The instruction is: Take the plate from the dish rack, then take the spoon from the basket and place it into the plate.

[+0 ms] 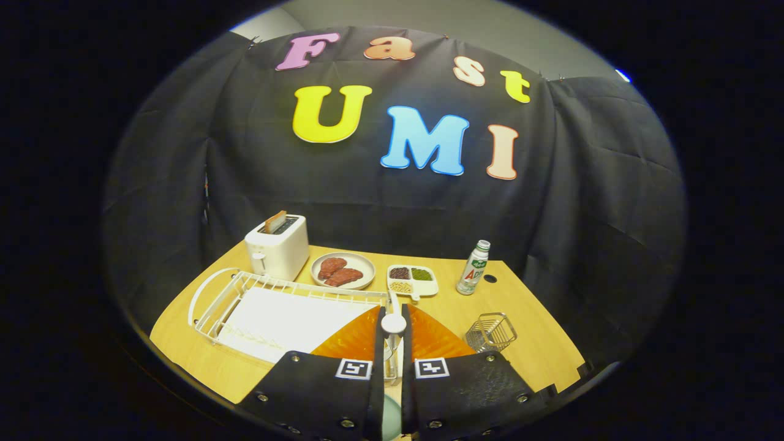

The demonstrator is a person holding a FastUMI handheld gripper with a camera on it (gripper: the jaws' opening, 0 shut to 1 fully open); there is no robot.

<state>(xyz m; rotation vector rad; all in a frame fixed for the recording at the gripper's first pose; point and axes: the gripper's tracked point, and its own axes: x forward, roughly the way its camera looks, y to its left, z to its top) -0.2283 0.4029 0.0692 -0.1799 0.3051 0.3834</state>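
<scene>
My gripper (pixel 392 343) is shut on the spoon (pixel 393 323), a pale, slim utensil standing upright between the two fingers, its rounded end poking out above the fingertips. Directly under and just ahead of the fingers lies the orange ribbed plate (pixel 355 340) on the wooden table, between the dish rack and the basket. The white wire dish rack (pixel 245 294) with a white mat in it sits to the left of the plate. The small wire basket (pixel 490 331) stands to the right of the plate, with nothing visible inside.
Beyond the plate stand a white toaster (pixel 278 246) with a slice of toast, a grey plate of meat (pixel 343 270), a white divided dish of grains (pixel 412 280) and a small bottle (pixel 473 267). The table's edge (pixel 551 318) runs close behind the basket on the right.
</scene>
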